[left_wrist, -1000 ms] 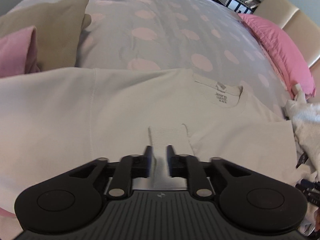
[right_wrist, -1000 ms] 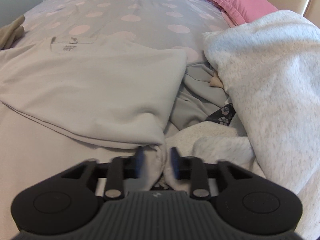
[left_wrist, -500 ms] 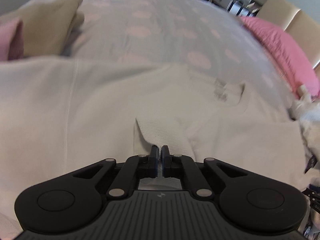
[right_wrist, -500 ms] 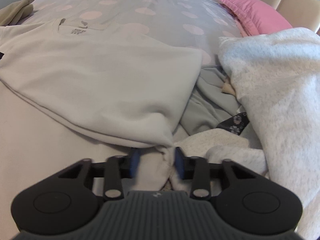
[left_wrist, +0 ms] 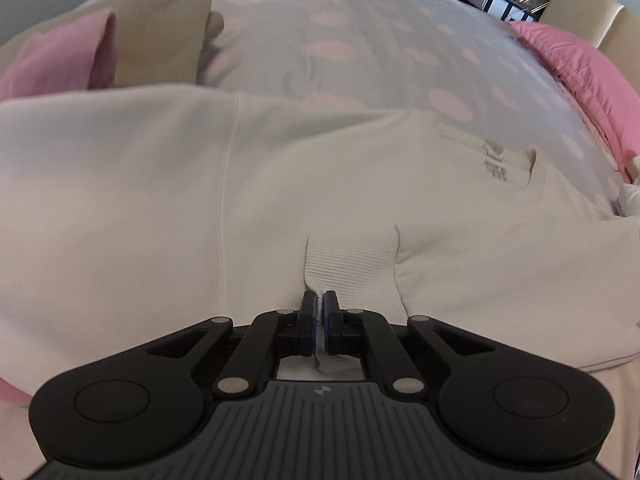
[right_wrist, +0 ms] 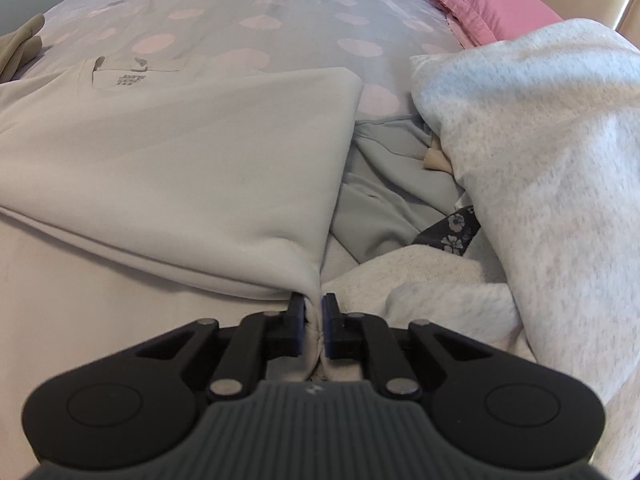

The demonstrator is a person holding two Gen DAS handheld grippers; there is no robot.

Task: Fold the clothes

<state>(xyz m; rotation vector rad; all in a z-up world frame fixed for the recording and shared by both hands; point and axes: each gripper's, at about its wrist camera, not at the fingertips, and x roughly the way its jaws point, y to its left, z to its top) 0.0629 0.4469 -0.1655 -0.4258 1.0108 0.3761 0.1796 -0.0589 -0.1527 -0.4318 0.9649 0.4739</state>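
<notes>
A cream sweatshirt (left_wrist: 160, 184) lies spread on the bed, its neck label (left_wrist: 495, 168) at the right. My left gripper (left_wrist: 319, 304) is shut on the ribbed sleeve cuff (left_wrist: 352, 264), which lies folded over the body. In the right wrist view the same sweatshirt (right_wrist: 180, 168) shows with its label (right_wrist: 129, 79) at the far left. My right gripper (right_wrist: 313, 306) is shut on a bunched folded corner of the sweatshirt (right_wrist: 308, 280), pulling the cloth taut.
The bed has a grey cover with pink dots (left_wrist: 340, 44). A pink (left_wrist: 60, 60) and a tan cushion (left_wrist: 160, 44) lie at the left. To the right lie a pink pillow (right_wrist: 480, 0), a fleecy white garment (right_wrist: 540, 140) and grey clothes (right_wrist: 380, 184).
Both grippers closed: the left shut on the ribbed cuff, the right shut on the sweatshirt's folded corner. Both views shifted a little as the cloth was pulled.
</notes>
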